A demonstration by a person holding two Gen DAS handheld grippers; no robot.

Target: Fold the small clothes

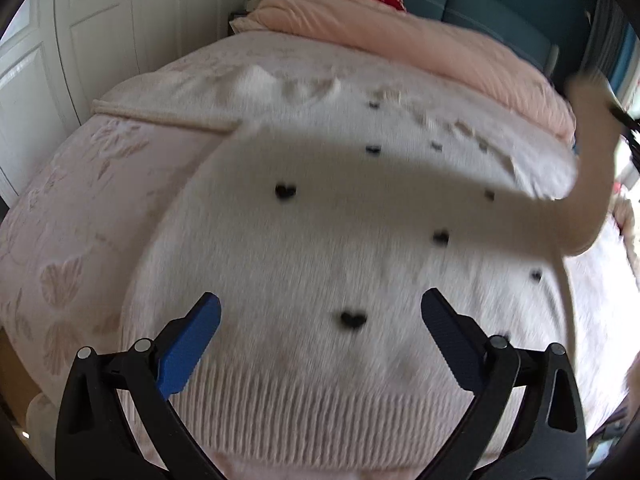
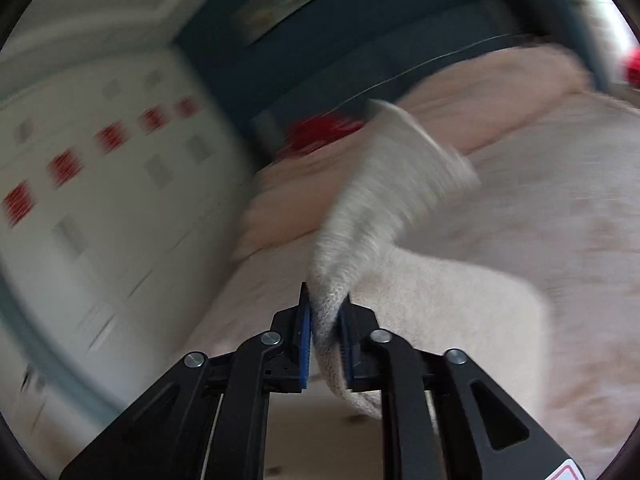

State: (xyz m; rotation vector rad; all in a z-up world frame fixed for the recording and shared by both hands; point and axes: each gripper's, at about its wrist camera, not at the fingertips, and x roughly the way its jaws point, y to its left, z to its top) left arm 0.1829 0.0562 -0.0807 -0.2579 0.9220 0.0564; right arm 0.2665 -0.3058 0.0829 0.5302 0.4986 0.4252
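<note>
Right tool (image 2: pixel 325 320): jaws closed on the sleeve (image 2: pixel 384 200) of the white sweater (image 1: pixel 320 240), the sleeve lifted clear of the bed (image 1: pixel 80 208) and trailing away toward the sweater body. Left tool (image 1: pixel 320 316): jaws wide apart, holding nothing, poised just above the sweater's ribbed hem (image 1: pixel 320 400). The sweater lies flat on the bed, its long axis running away from the left tool toward the pillows (image 1: pixel 420 44). Judgement: the sleeve needs carrying inward across the body; the right tool is nearer.

Legible text, labels, brands, numbers: none that I can read in either view. One sticker (image 2: pixel 568 473) with a red-edged mark sits at the lower rim of my right claw's body, cut off by the frame and too blurred to make out.
</note>
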